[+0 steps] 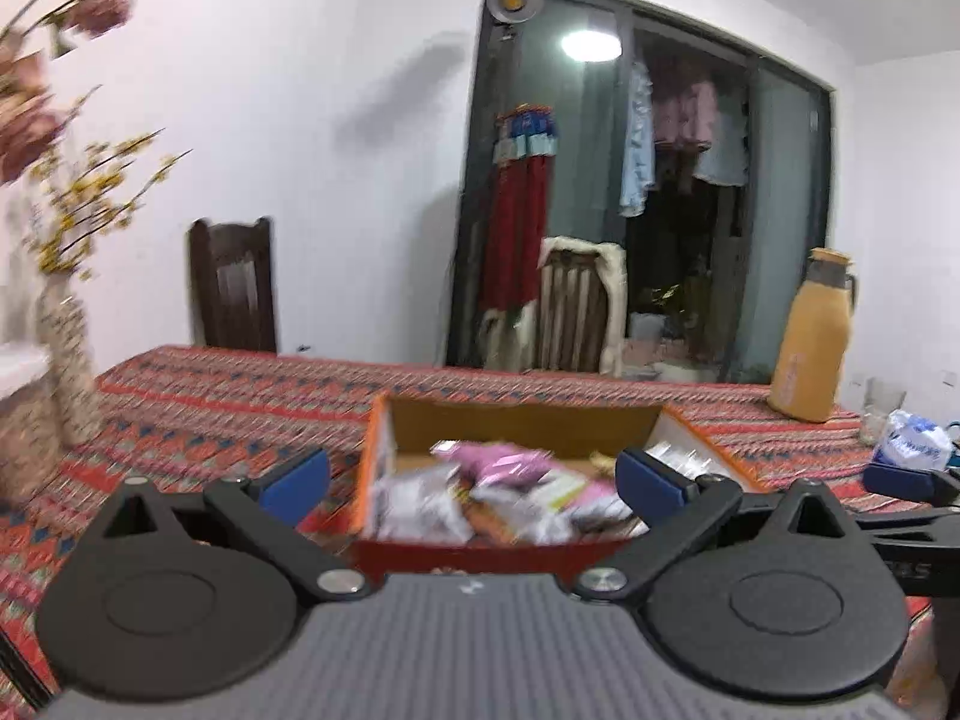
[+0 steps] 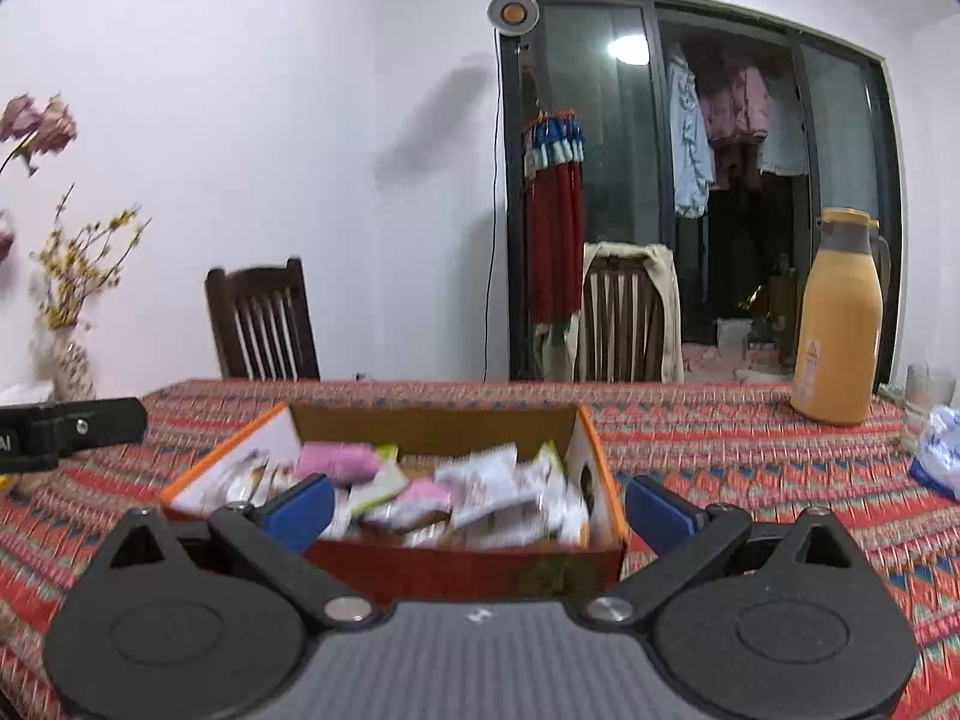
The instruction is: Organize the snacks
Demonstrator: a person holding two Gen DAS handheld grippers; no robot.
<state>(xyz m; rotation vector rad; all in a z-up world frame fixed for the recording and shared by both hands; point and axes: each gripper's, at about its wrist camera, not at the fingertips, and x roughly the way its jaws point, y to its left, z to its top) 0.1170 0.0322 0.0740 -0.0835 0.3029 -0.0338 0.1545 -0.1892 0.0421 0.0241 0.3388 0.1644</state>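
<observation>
Facing the orange box (image 1: pixel 528 552) from the near edge of the worktop (image 1: pixel 198 402), both tongs hang spread wide and hold nothing. The left tongs (image 1: pixel 474 480) sit just short of the box's near wall, and the right tongs (image 2: pixel 480 507) straddle that wall, one blue pad over the heap and the other outside the box's right side. The box stands about the middle of the patterned worktop, open on top and piled with snack packets (image 2: pixel 480 492), among them a pink packet (image 2: pixel 339 462) toward the back left of the heap; the blur hides most printing.

These packets look light, thin and crinkly, probably foil or film pouches with air inside, so I judge they will slide on one another and buckle under a hard squeeze. Pinching a flat sealed edge or a corner that sticks up from the pile seems safer than clamping the puffed middle, which may crush what is inside or squirt the pouch free. The box itself looks like stiff card, light enough to shift if a pad drags on its rim, so a grip from above, clear of the walls, suits best.

Toward the far right corner stand a yellow flask (image 2: pixel 837 330) and a white bag (image 2: pixel 942 456), well apart from the box; a vase (image 1: pixel 66 360) stands at the left edge.
</observation>
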